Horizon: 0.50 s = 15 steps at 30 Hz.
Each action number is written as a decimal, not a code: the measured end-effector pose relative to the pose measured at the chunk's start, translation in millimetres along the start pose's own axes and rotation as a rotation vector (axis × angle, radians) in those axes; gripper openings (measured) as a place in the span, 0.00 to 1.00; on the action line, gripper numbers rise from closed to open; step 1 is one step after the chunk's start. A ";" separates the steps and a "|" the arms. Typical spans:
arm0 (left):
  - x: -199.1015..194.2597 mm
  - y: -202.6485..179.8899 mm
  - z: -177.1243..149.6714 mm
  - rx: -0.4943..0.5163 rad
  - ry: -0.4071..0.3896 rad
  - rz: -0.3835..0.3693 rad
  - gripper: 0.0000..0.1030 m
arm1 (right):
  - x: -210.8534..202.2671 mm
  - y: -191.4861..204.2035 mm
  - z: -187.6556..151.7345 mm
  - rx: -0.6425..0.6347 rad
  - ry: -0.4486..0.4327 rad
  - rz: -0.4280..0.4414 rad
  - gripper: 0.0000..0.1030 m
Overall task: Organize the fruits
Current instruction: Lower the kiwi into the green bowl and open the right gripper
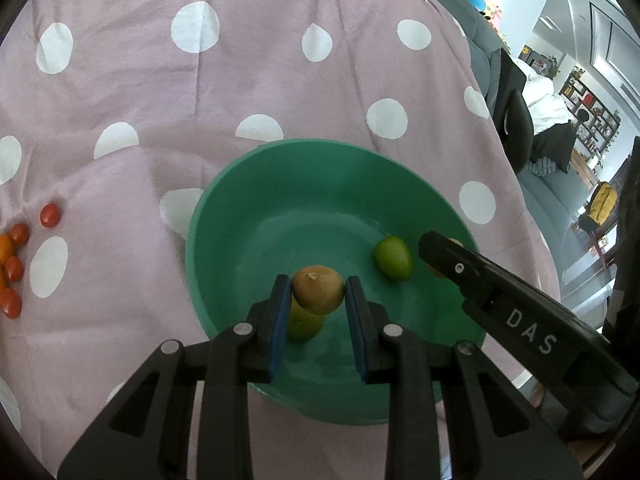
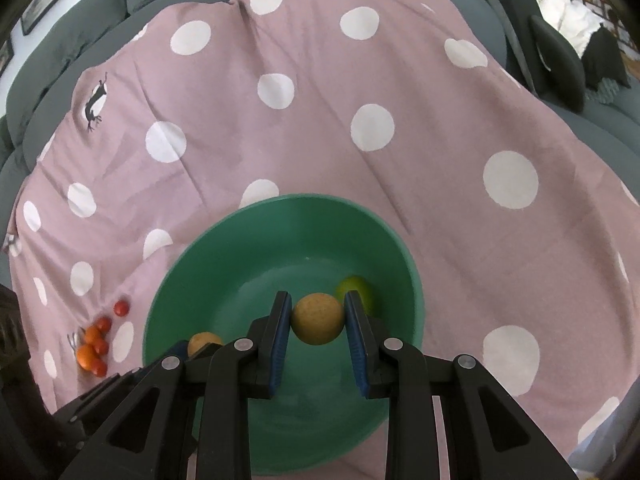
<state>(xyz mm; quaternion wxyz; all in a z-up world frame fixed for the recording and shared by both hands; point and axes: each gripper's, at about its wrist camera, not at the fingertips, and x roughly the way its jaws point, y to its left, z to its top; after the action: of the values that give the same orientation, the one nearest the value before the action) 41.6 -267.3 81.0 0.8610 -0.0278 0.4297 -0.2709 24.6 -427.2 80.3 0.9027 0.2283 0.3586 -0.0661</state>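
Observation:
A green bowl [image 1: 248, 216] sits on a pink polka-dot cloth; it also shows in the right wrist view [image 2: 224, 248]. My left gripper [image 1: 318, 290] is shut on a brown round fruit [image 1: 318, 289] above the bowl. A green lime [image 1: 393, 258] lies in the bowl, and another green fruit [image 1: 306, 324] lies under the brown one. My right gripper [image 2: 318, 318] is shut on a yellow-brown round fruit [image 2: 318, 319] over the bowl, with a lime [image 2: 356, 286] behind it. The left gripper's brown fruit [image 2: 204, 342] shows at the bowl's left.
Several small red tomatoes [image 1: 50, 215] and orange fruits [image 1: 5, 249] lie on the cloth left of the bowl; they also show in the right wrist view [image 2: 94, 348]. A grey sofa [image 2: 80, 20] lies under the cloth. The right gripper's black body [image 1: 520, 316] reaches over the bowl's right rim.

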 end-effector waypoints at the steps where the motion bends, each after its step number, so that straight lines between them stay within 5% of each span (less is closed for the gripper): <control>1: 0.5 -0.3 0.2 0.002 0.001 0.001 0.27 | 0.3 0.1 -0.1 0.002 -0.003 -0.004 0.28; 15: 4.5 -0.1 -0.7 0.000 0.013 -0.006 0.27 | 7.0 1.0 -1.9 -0.006 0.022 -0.038 0.28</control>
<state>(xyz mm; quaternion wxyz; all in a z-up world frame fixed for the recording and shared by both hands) 43.2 -269.5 77.3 0.8574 -0.0275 0.4351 -0.2735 28.9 -425.1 74.7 0.8980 0.2196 0.3730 -0.0794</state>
